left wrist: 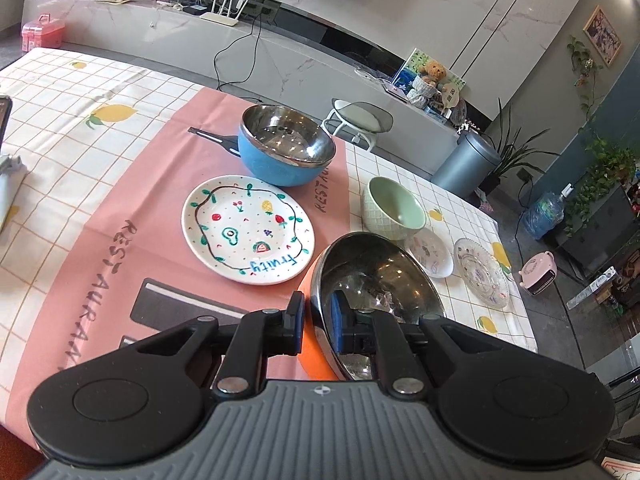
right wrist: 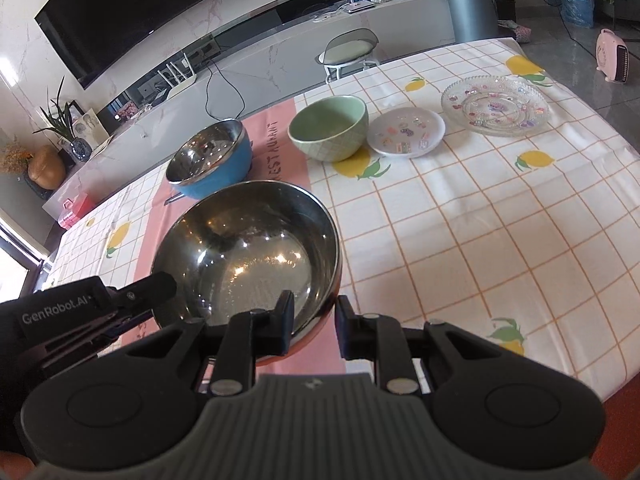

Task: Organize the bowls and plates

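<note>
This is a home living room: beyond the table (right wrist: 480, 220) with its lemon-print cloth runs a long marble media console (left wrist: 280, 44) under a wall-mounted television (right wrist: 132, 12), with a router (left wrist: 224, 6), teddy bear (left wrist: 432, 72) and potted plants (left wrist: 516, 152) along it.

From my left wrist view, the orange bowl (left wrist: 376, 280) hides its own base behind my gripper's fingers. A dark device (left wrist: 3, 118) at the table's left edge is cut off; the folded cloth (left wrist: 10, 184) too.
</note>
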`<state>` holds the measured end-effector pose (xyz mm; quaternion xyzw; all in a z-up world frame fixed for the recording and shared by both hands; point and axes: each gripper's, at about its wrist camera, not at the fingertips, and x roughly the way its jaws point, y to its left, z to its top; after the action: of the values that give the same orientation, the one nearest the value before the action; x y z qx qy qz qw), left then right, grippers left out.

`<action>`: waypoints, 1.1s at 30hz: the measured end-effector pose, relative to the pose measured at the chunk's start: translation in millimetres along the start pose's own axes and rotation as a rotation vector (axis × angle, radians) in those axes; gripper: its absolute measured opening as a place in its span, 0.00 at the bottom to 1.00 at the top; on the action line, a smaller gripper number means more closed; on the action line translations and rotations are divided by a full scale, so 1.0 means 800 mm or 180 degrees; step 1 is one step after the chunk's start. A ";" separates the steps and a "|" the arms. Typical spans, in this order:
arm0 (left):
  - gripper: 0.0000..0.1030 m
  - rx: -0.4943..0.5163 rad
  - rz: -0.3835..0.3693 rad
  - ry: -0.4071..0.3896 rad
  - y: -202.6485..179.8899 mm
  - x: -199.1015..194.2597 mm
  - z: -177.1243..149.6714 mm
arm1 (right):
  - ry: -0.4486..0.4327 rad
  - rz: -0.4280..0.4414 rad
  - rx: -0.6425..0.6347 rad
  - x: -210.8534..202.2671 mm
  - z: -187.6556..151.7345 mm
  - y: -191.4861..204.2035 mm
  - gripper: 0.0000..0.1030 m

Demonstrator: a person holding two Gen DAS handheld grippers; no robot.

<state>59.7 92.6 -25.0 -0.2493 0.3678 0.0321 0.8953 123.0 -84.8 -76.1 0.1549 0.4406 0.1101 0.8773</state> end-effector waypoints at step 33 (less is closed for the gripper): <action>0.15 -0.0097 0.0366 0.0220 0.063 -0.006 -0.040 | 0.0401 0.0162 -0.0117 0.004 -0.051 0.030 0.18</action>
<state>23.4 122.3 -62.4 -0.2423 0.4116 0.0804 0.8749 90.6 -54.1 -92.8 0.1427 0.4888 0.1499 0.8475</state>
